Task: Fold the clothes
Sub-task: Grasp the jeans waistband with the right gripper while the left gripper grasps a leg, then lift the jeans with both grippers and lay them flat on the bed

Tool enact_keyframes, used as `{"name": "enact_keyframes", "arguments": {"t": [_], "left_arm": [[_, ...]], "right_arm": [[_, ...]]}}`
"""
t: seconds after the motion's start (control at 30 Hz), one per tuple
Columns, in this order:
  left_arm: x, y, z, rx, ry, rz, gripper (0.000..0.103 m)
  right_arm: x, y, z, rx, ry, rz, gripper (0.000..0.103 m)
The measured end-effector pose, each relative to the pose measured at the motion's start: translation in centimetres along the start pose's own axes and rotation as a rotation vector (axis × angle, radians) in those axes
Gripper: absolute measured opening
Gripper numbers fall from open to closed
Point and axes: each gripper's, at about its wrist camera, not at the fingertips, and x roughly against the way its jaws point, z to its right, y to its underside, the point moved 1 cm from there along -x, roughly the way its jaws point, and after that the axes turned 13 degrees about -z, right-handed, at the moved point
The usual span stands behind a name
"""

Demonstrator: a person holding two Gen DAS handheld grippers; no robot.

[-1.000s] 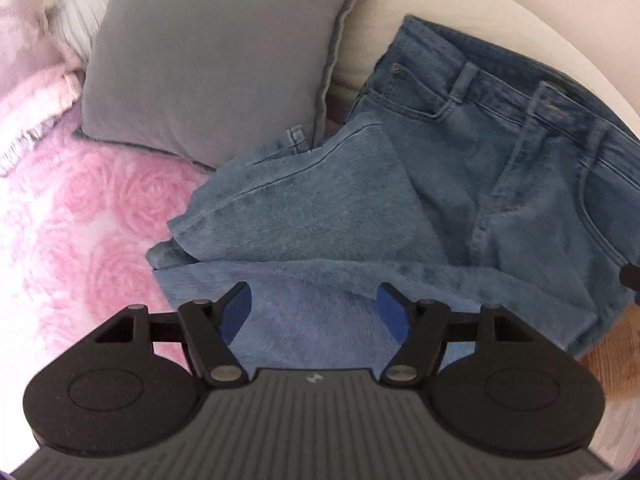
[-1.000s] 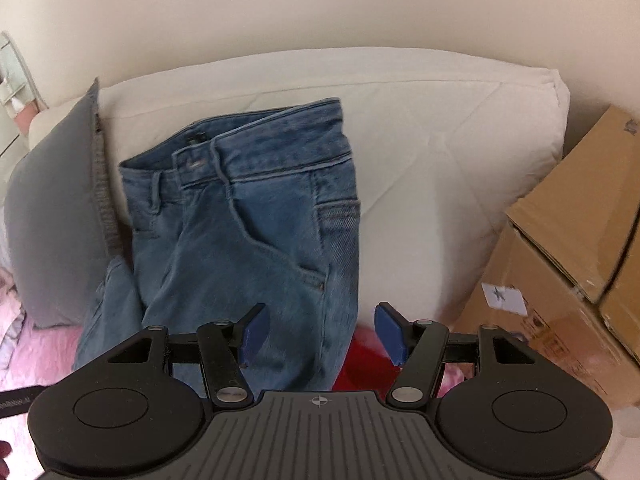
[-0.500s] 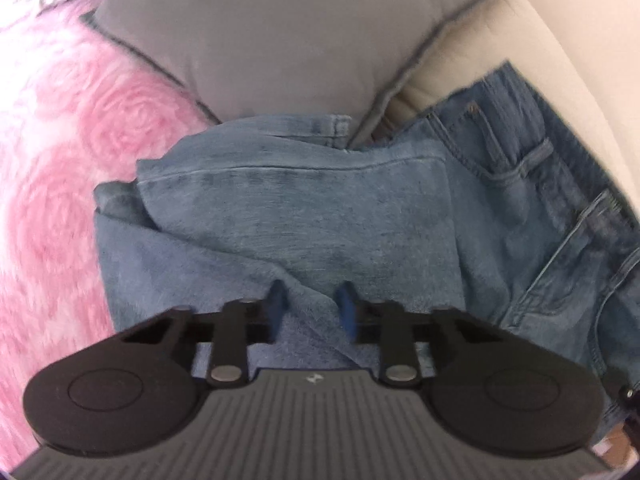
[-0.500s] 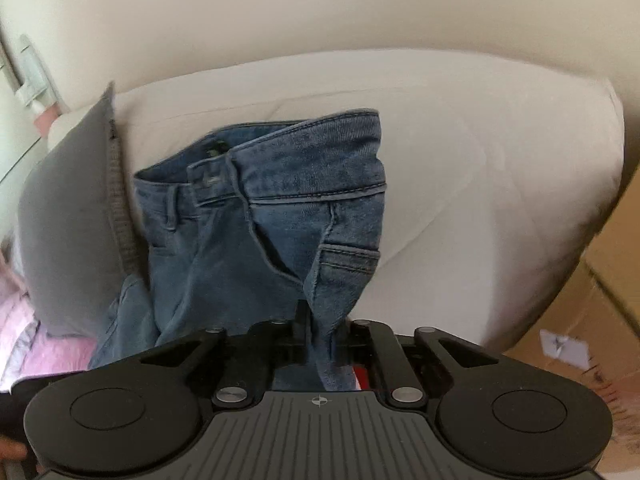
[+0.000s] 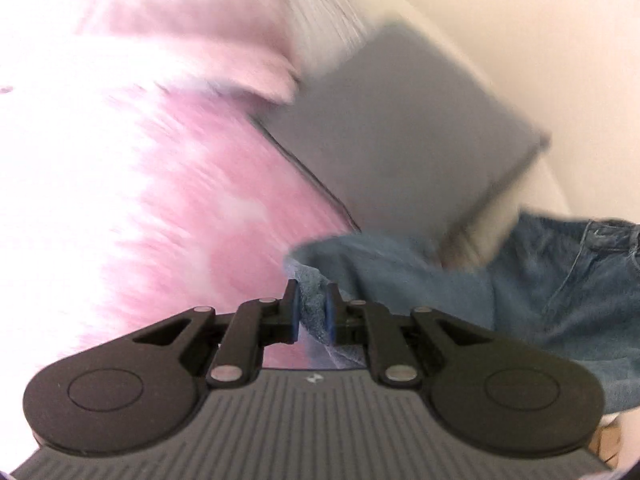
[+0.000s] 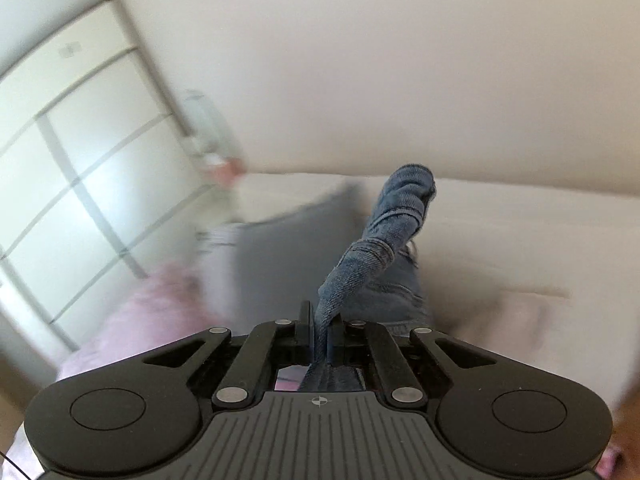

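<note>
The blue jeans (image 5: 540, 292) lie bunched at the right of the left wrist view, waistband toward the far right. My left gripper (image 5: 311, 312) is shut on a folded edge of a jeans leg. In the right wrist view the jeans (image 6: 384, 236) rise as a twisted strip straight up from my right gripper (image 6: 320, 330), which is shut on the denim. Both views are motion-blurred.
A grey cushion (image 5: 400, 136) leans against the cream sofa back behind the jeans. A pink fluffy blanket (image 5: 192, 208) covers the seat to the left. In the right wrist view a white panelled door (image 6: 80, 168) stands at left and the cream cushion (image 6: 520, 240) at right.
Both grippers closed on the jeans and have lifted and swung them. The left view now points across the pink blanket; the right view has tilted up toward the wall.
</note>
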Motion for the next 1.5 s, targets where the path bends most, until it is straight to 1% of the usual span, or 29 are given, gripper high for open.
{"name": "enact_keyframes", "arguments": {"t": [0.1,0.2,0.27,0.3,0.37,0.43,0.5,0.57,0.67,0.73,0.8,0.83,0.87,0.93,1.0,1.03,1.07,1.1,1.13,1.17,1.2,1.23,1.27,1.3,1.37,1.4,1.43,1.47,1.5], "left_arm": [[7.0,-0.2,-4.4,0.037,-0.007,0.127,0.009],[15.1,-0.7,-8.8,0.069,-0.033,0.287,0.008],[21.0,-1.2,-11.8,0.086,-0.055,0.402,0.008],[24.3,-1.4,-13.2,0.085,-0.069,0.467,0.008],[30.9,-1.9,-15.8,0.076,-0.098,0.591,0.008],[37.2,-2.3,-17.8,0.062,-0.146,0.7,0.008],[43.1,-2.5,-19.3,0.042,-0.194,0.798,0.008],[48.1,-2.5,-20.5,0.022,-0.237,0.877,0.009],[54.4,-2.0,-22.2,-0.003,-0.302,0.979,0.009],[57.5,-1.5,-23.3,-0.012,-0.352,1.031,0.01],[59.4,-0.4,-24.9,0.006,-0.374,1.053,0.01],[59.7,0.5,-26.0,0.021,-0.378,1.051,0.01],[60.0,1.4,-27.1,0.036,-0.382,1.049,0.011],[58.8,3.7,-29.0,0.045,-0.419,0.998,0.013],[55.5,6.8,-31.7,0.069,-0.466,0.877,0.022],[53.3,8.5,-33.3,0.091,-0.483,0.796,0.027],[50.6,10.5,-35.1,0.135,-0.508,0.687,0.027],[47.6,12.9,-37.0,0.192,-0.543,0.564,0.026],[44.6,15.2,-38.9,0.249,-0.576,0.44,0.022],[42.4,17.5,-40.1,0.297,-0.589,0.342,0.021],[40.8,19.8,-40.8,0.339,-0.587,0.267,0.021],[39.2,22.2,-41.4,0.381,-0.583,0.193,0.021],[37.7,24.5,-42.1,0.422,-0.579,0.117,0.021],[36.6,26.4,-42.2,0.452,-0.571,0.066,0.021],[36.4,27.8,-41.4,0.458,-0.558,0.026,0.021],[36.5,28.1,-41.1,0.448,-0.553,0.019,0.021],[36.8,28.2,-40.3,0.429,-0.552,0.026,0.021],[37.0,28.3,-39.2,0.41,-0.554,0.039,0.023],[37.3,28.3,-38.2,0.391,-0.557,0.052,0.024]], "right_arm": [[0.2,0.5,-6.3,0.079,-0.097,0.019,0.004],[0.3,0.9,-13.1,0.135,-0.204,0.048,0.004],[0.8,1.1,-18.2,0.163,-0.297,0.078,0.003],[1.1,1.2,-20.8,0.176,-0.346,0.094,0.003],[1.6,1.5,-26.1,0.225,-0.475,0.134,0.003],[2.6,2.0,-31.2,0.253,-0.553,0.185,0.003],[3.1,2.6,-35.6,0.239,-0.631,0.215,0.003],[3.7,3.1,-39.5,0.211,-0.691,0.238,0.003],[4.8,3.8,-44.7,0.169,-0.775,0.259,0.003],[6.2,4.7,-47.7,0.164,-0.826,0.273,0.003],[6.9,5.5,-50.2,0.172,-0.884,0.279,0.003],[8.6,6.4,-50.7,0.182,-0.906,0.276,0.003],[9.8,7.6,-51.1,0.202,-0.906,0.27,0.004],[10.3,10.5,-51.9,0.251,-0.866,0.248,0.004],[9.6,14.5,-50.5,0.296,-0.744,0.193,0.004],[8.7,16.9,-49.3,0.325,-0.656,0.123,0.004],[7.3,19.4,-47.8,0.354,-0.561,0.035,0.004],[5.6,21.8,-46.3,0.378,-0.465,-0.088,0.005],[3.2,24.3,-44.5,0.394,-0.367,-0.26,0.006],[0.8,27.0,-42.1,0.387,-0.272,-0.451,0.006],[-1.4,29.7,-39.4,0.364,-0.178,-0.64,0.006],[-2.6,31.7,-37.1,0.336,-0.117,-0.762,0.007],[-3.1,33.3,-35.0,0.304,-0.077,-0.842,0.007],[-3.2,34.6,-33.2,0.284,-0.052,-0.896,0.007],[-2.3,35.6,-31.9,0.297,-0.034,-0.937,0.009],[-1.7,35.7,-32.1,0.313,-0.039,-0.936,0.015],[-1.2,35.8,-32.2,0.328,-0.045,-0.935,0.034],[-0.6,35.8,-32.4,0.344,-0.051,-0.934,0.047],[0.2,36.2,-32.5,0.37,-0.058,-0.918,0.063]]}}
